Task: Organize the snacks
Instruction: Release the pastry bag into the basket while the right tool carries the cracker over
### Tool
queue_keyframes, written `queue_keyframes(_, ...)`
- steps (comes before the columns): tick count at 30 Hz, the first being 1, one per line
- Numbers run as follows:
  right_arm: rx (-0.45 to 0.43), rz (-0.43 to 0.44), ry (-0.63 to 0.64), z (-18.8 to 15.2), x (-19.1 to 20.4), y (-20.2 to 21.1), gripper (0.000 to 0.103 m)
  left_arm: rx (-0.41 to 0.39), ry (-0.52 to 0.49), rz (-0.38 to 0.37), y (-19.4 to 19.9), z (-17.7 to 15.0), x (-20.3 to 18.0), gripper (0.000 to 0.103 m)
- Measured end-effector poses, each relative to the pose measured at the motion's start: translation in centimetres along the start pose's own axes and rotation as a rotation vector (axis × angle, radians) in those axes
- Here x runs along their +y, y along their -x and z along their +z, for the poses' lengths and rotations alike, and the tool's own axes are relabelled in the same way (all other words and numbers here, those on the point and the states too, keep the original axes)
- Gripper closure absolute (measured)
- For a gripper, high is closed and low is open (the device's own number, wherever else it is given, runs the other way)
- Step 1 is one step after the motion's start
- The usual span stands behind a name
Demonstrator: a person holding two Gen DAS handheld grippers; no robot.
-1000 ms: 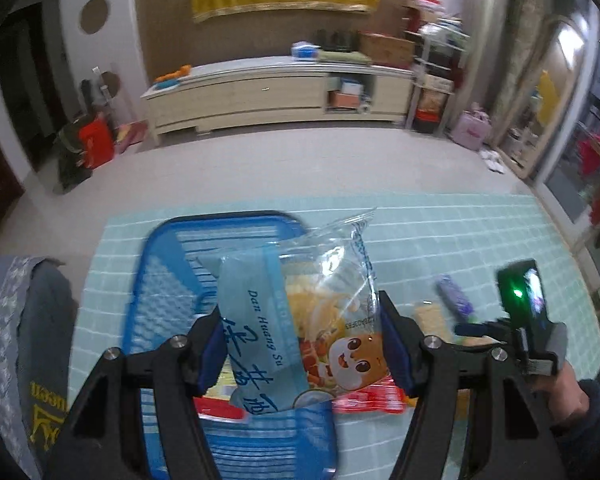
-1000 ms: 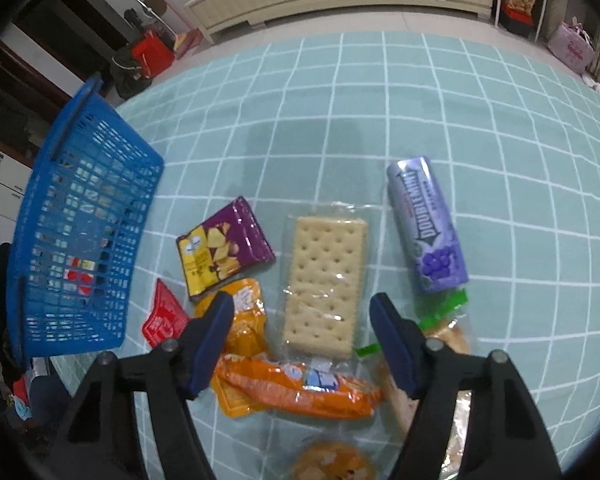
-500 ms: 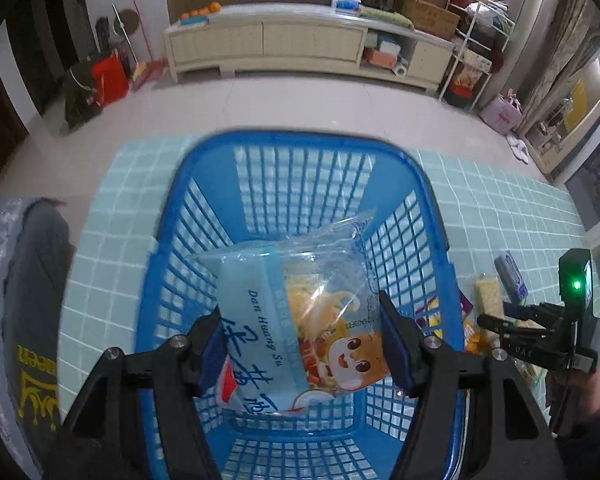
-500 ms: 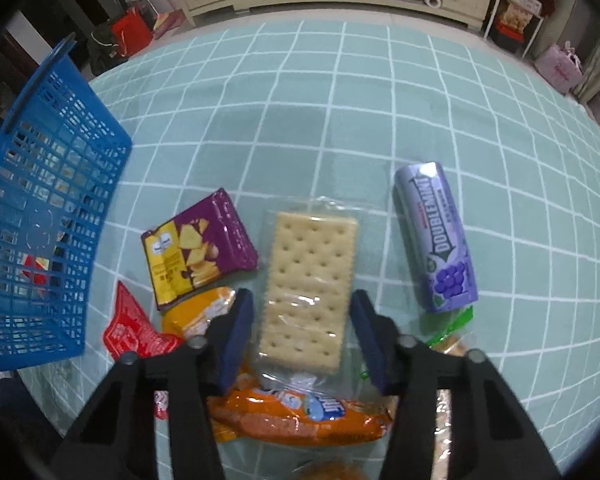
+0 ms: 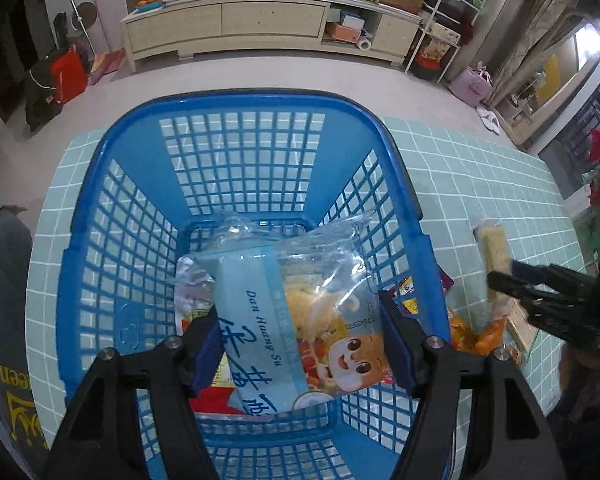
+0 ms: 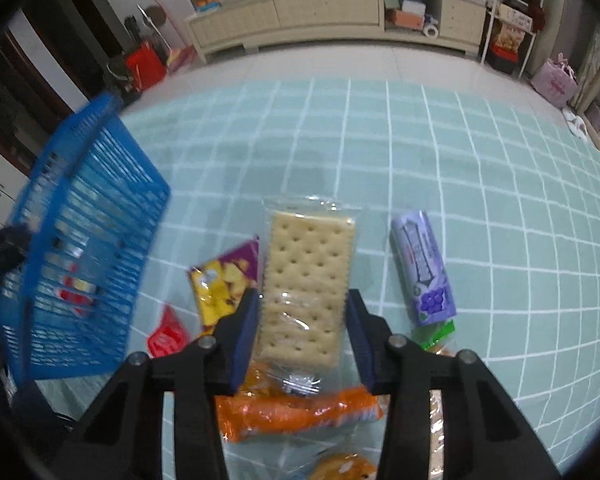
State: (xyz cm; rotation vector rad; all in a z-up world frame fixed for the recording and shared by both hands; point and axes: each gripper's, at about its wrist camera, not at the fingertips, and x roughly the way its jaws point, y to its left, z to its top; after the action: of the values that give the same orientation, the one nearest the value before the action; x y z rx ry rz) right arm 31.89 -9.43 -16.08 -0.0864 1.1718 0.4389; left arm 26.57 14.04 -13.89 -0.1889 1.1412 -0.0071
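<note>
Two grippers are at work over a teal checked tablecloth [image 6: 380,152]. The left gripper [image 5: 300,332] is clamped on a clear snack bag [image 5: 300,312] with a blue band and a cartoon face, holding it inside the blue basket [image 5: 112,240], low between the mesh walls. Under the bag, on the basket floor, lie a silvery packet [image 5: 190,280] and a red one [image 5: 210,402], partly hidden by the bag and the left finger. Outside the basket's right wall, purple and orange wrappers show through and past the rim, and the right gripper appears at the frame's right edge with the cracker pack standing up from its tips.

In the right wrist view the right gripper [image 6: 302,320] has its blue pads pressed against both long sides of the cracker pack [image 6: 306,280], clamped on it. Just left of the pack lies a purple-and-yellow packet [image 6: 224,276], its corner touching the left pad; a red packet [image 6: 166,336] sits nearer the basket [image 6: 80,260], which is blurred at the left. An orange wrapper [image 6: 296,414] lies crosswise beneath the gripper, under the pack's near end. A purple gum pack [image 6: 422,266] lies to the right, apart from the crackers, with a green-edged clear packet [image 6: 438,332] at its near end. Another clear bag with orange contents [image 6: 342,466] sits at the bottom edge, half hidden by the gripper's frame
</note>
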Motion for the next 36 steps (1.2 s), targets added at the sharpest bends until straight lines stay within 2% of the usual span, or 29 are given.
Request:
queue_keyframes(2,-0.020,0.002,0.012,0.2,0.5,1.1,0.055,0.006,-0.010,0.014,-0.2,0.0,-0.2,0.035)
queue_keyframes(7,-0.059,0.017,0.034,0.3,2.2,3.2,0.055,-0.040,-0.040,0.033,1.5,0.2,-0.6,0.031)
queue_keyframes(12,-0.078,0.026,0.069,0.4,4.0,4.7,0.055,-0.096,-0.030,0.014,4.6,-0.2,-0.5,0.031)
queue_keyframes(18,-0.098,0.043,0.104,0.2,6.6,6.4,0.055,-0.153,-0.070,0.045,8.0,-1.7,-0.3,0.031)
queue_keyframes(27,-0.158,0.081,0.208,1.2,12.7,9.1,0.055,-0.195,-0.019,0.066,11.4,-3.3,2.4,0.031)
queue_keyframes(36,-0.145,0.078,0.307,3.4,17.7,7.6,0.055,-0.225,0.042,0.078,13.0,-2.9,5.9,0.031)
